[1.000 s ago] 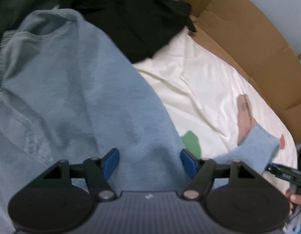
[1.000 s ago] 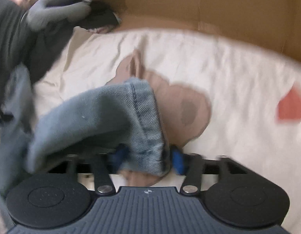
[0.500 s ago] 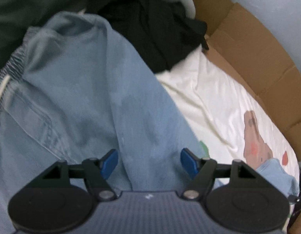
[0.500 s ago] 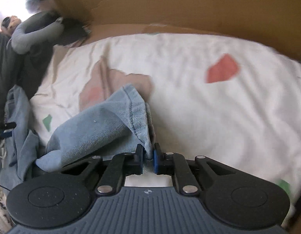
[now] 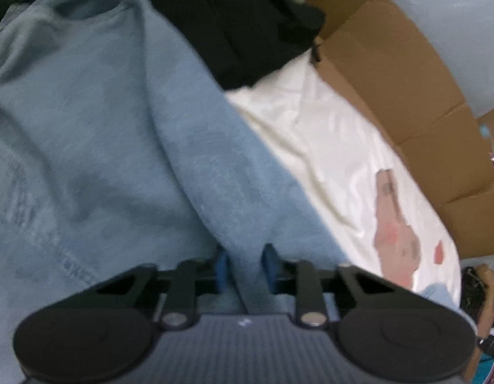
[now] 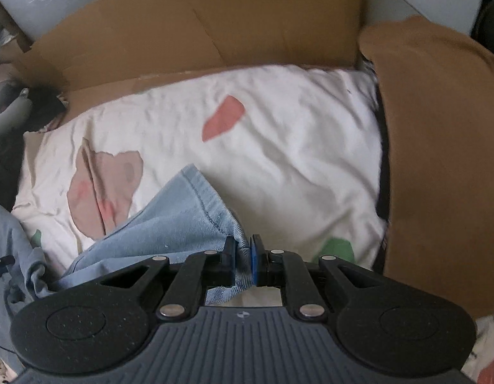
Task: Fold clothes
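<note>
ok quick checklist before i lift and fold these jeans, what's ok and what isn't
1. Right gripper shut on the hem of the light blue denim jeans: ok.
2. Left gripper closing, a denim fold between its fingers: firm grip cannot tell.
3. Jeans flat: not ok, bunched.
4. Cream printed sheet bare ahead: ok.
5. Black garment clear of the jeans: cannot tell.

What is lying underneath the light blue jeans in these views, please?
The jeans lie on a white printed sheet, which shows bare beside them, edged by cardboard. Whatever sits directly beneath the denim is covered and cannot be seen.
</note>
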`<state>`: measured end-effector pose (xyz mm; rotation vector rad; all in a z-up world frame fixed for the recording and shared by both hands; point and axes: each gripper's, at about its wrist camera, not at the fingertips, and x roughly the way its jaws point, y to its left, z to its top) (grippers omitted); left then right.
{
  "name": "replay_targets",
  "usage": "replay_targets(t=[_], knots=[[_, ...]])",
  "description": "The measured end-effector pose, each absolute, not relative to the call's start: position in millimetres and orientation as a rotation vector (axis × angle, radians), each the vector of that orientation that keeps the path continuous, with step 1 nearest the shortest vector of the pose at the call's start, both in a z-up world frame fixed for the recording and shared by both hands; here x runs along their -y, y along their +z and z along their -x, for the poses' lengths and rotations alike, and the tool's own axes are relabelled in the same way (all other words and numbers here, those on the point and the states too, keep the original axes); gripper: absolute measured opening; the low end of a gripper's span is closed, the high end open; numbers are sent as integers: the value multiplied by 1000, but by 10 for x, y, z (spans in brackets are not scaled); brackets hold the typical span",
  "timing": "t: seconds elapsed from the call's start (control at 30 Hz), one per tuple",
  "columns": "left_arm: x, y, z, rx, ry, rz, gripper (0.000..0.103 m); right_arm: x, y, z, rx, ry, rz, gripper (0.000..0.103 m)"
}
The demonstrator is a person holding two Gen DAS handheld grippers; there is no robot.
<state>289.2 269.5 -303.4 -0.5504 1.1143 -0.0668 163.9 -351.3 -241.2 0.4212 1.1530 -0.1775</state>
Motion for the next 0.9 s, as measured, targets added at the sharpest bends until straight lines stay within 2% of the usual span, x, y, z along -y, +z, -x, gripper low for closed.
replay_targets(t=[0.13, 0.5, 0.9], knots=[[-2711, -2919, -2958, -1073, -96, 594, 9, 3615, -2224, -1398, -1204, -181, -535, 7], [-2690, -2577, -2887, -982, -136, 639, 9, 3659, -1649, -801, -1193, -207, -598, 7], [-2641, -2698, -2958, -1028, -123, 599, 9, 3722, -2148, -996, -1226, -248, -591, 7]])
